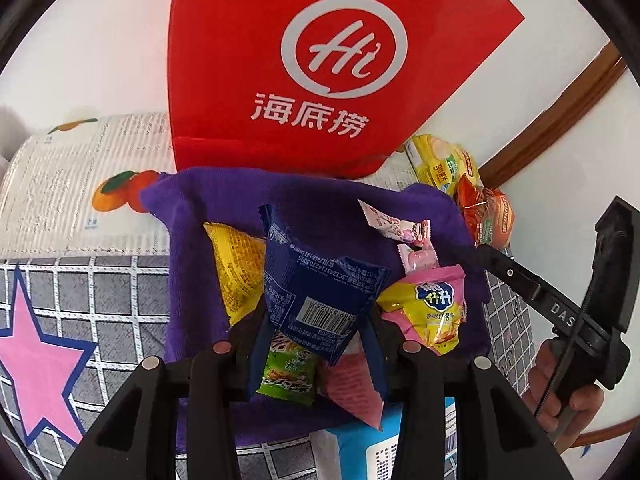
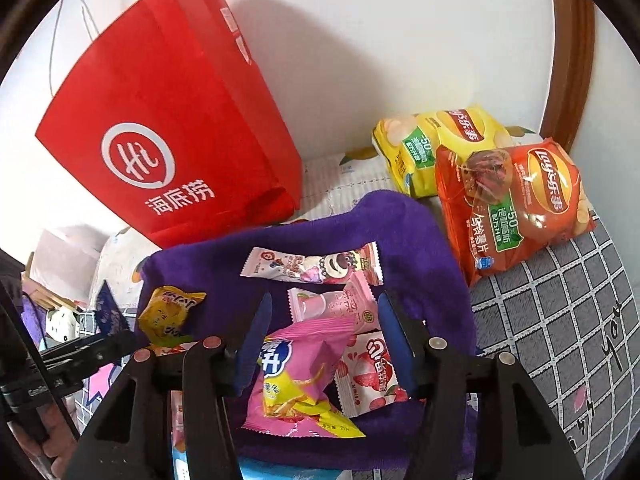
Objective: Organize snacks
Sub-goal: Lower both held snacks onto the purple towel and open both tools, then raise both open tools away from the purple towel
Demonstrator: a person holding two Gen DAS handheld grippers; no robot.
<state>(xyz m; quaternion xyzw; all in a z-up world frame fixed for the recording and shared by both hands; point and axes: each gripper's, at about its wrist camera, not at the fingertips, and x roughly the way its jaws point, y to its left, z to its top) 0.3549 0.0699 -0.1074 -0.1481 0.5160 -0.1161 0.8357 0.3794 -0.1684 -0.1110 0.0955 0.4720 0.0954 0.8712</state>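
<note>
The left gripper (image 1: 316,344), low centre in its own view, is clamped on a dark blue foil packet (image 1: 320,288) with a crimped edge and a white barcode; its blue pads press the packet's lower corners. The right gripper (image 2: 324,340) stands with its jaws apart, the blue pads clear on either side of a glossy pink-and-yellow snack bag (image 2: 300,376) that lies crumpled between them without being pinched.

Both hover over a fuzzy purple towel (image 2: 400,232) spread in the middle of the frame, strewn with small wrappers: a long white bar wrapper with a bear face (image 2: 316,266), a pale pink sachet (image 2: 332,304), a white pack printed with strawberries (image 2: 368,376), and a crinkled yellow candy packet (image 2: 168,312) at left.

At upper left stands a stiff red paper bag (image 2: 168,120) with a white circular logo. At right, two puffy crisp bags, yellow (image 2: 436,140) and orange (image 2: 516,204), rest on a grey grid-patterned sheet (image 2: 560,320).
</note>
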